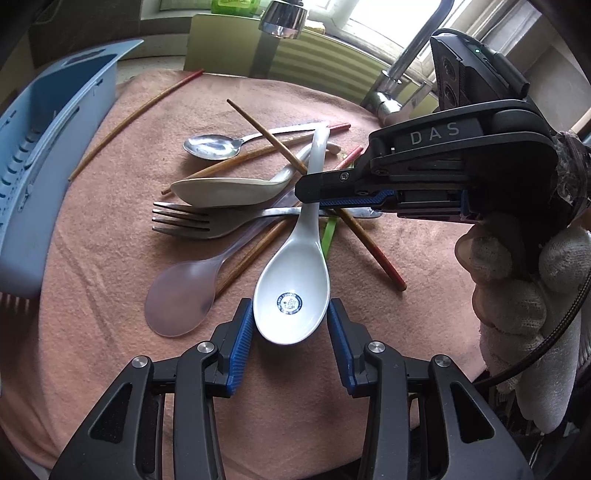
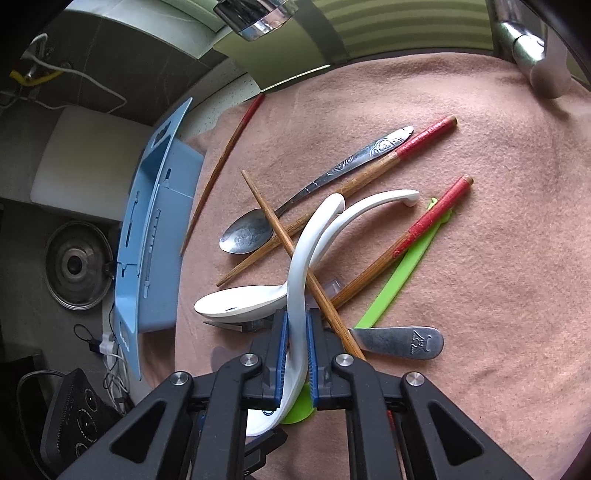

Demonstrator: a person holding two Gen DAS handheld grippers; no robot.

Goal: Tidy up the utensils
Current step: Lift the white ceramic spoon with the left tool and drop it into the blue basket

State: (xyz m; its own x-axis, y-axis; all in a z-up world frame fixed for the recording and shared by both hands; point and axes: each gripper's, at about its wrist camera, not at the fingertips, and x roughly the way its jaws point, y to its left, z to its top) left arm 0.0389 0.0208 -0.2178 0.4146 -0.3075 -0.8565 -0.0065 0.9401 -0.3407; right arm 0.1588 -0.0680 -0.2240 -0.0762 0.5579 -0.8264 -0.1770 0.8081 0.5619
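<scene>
Utensils lay in a crossed heap on a pink towel (image 1: 110, 369) spread over the bench, beside a blue plastic caddy (image 1: 48, 155) at the left. On top of the heap sat a white ceramic spoon (image 1: 291, 295) with a blue mark in its bowl, its handle running back over a metal fork (image 1: 192, 221) and a second white spoon (image 1: 229, 190). The right tongs (image 2: 297, 354) had closed on that spoon's handle, both blue pads pressed against its sides, with a gloved hand (image 1: 517, 288) gripping the tool. The left tongs (image 1: 291, 343) stood partly open, one finger on either side of the same spoon's bowl; the left pad sat right at the bowl's edge and the right pad stood just clear of it. A frosted plastic spoon (image 1: 181, 299) lay just left of the bowl, a metal spoon (image 1: 212, 146) further back, and a green plastic utensil (image 2: 399, 273) under the pile. Several wooden chopsticks with red ends (image 2: 413, 147) crossed through the heap, and one lay apart near the caddy. A chrome tap (image 1: 282, 16) hung over the far edge of the towel.
</scene>
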